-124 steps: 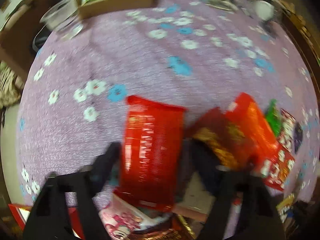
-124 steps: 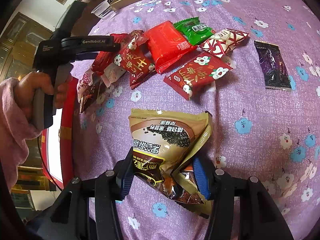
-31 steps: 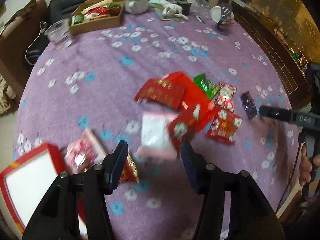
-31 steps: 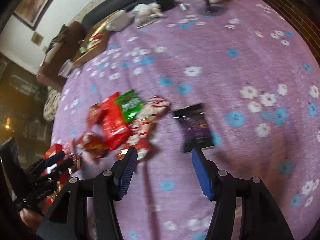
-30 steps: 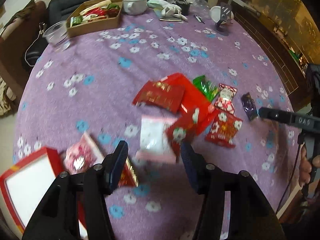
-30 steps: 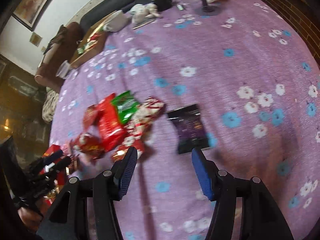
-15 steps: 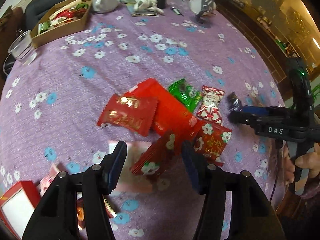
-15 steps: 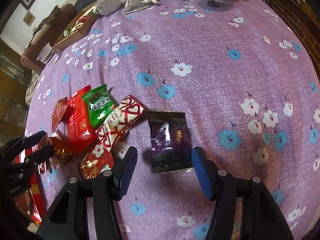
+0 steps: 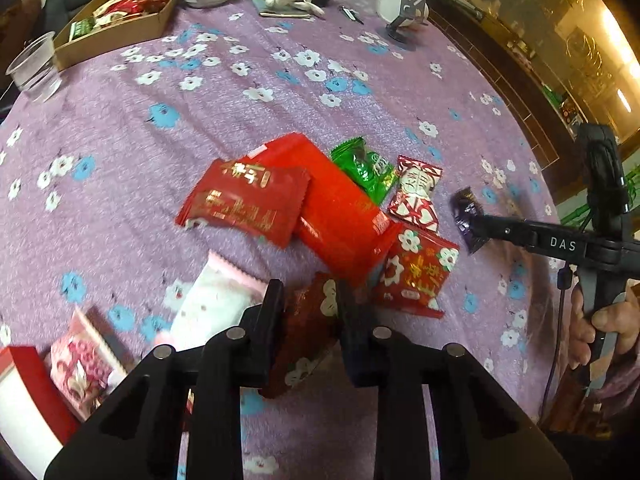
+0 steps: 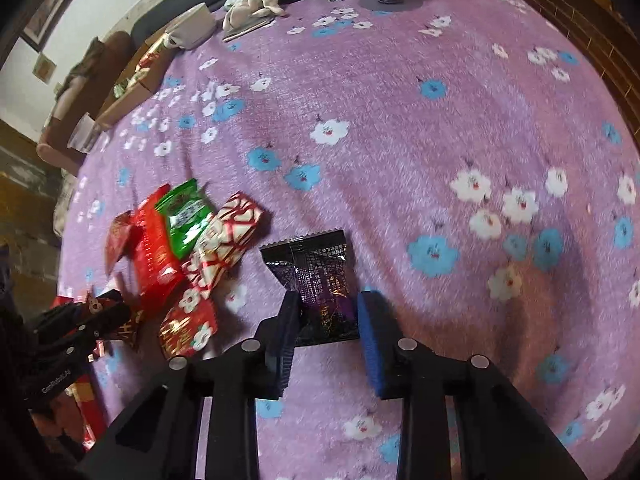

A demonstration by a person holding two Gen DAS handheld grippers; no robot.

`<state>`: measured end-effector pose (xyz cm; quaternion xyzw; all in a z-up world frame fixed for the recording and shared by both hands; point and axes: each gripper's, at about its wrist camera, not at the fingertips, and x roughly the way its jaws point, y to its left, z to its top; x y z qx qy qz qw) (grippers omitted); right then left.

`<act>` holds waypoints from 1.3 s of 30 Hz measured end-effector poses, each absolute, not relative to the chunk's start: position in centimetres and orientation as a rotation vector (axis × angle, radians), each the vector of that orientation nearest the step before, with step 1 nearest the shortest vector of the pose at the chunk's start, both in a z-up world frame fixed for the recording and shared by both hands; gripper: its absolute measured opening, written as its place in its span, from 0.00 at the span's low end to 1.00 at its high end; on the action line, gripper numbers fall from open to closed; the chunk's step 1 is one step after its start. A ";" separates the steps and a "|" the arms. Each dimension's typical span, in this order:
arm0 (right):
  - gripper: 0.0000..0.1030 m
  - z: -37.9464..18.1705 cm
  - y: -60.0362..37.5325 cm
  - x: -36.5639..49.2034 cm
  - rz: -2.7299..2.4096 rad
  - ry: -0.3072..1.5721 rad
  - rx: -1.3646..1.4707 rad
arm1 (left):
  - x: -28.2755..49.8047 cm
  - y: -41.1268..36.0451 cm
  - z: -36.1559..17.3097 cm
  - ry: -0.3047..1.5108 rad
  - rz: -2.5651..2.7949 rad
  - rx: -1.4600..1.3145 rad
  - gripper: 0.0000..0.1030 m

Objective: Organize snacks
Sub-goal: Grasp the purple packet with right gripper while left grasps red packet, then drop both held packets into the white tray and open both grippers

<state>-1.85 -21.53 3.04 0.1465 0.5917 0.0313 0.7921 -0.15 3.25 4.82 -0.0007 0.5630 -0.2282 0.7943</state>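
Closing the jaws of the left gripper [image 9: 310, 300] onto a dark red packet [image 9: 308, 336] at the near edge of the heap, pressing the pads against its two long sides. Closing the jaws of the right gripper [image 10: 326, 320] likewise onto a dark purple packet [image 10: 316, 264] lying apart from the heap, meeting its side edges with the pads while leaving it flat on the tablecloth [image 9: 240, 120].

Judging progress: sorting barely under way. Leaving most snacks loose in one overlapping cluster: two large red packets [image 9: 244, 204], a green packet [image 9: 366, 168], a red-and-white patterned packet [image 9: 416, 196], a red flowered packet [image 9: 416, 272], a pink-and-white packet [image 9: 216, 304]. Probably aiming for the red box [image 9: 24, 360] at the near left edge, showing only a white interior here, or for the cardboard tray [image 9: 116, 36] at the far side, already holding wrappers; not telling which from these views.

Noting materials: thin glossy foil and plastic film, flat pillow shapes with crimped, saw-toothed end seams, creasing and crackling easily under a pinch, sliding readily over one another. Contrasting with the cloth: matte, fuzzy purple pile printed with white and blue flowers, gripping lightly at anything dragged across it.
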 end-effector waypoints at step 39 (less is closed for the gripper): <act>0.23 8.0 6.4 -6.1 0.793 1.272 0.062 | -16.1 23.4 10.0 1.092 -0.015 -0.300 0.23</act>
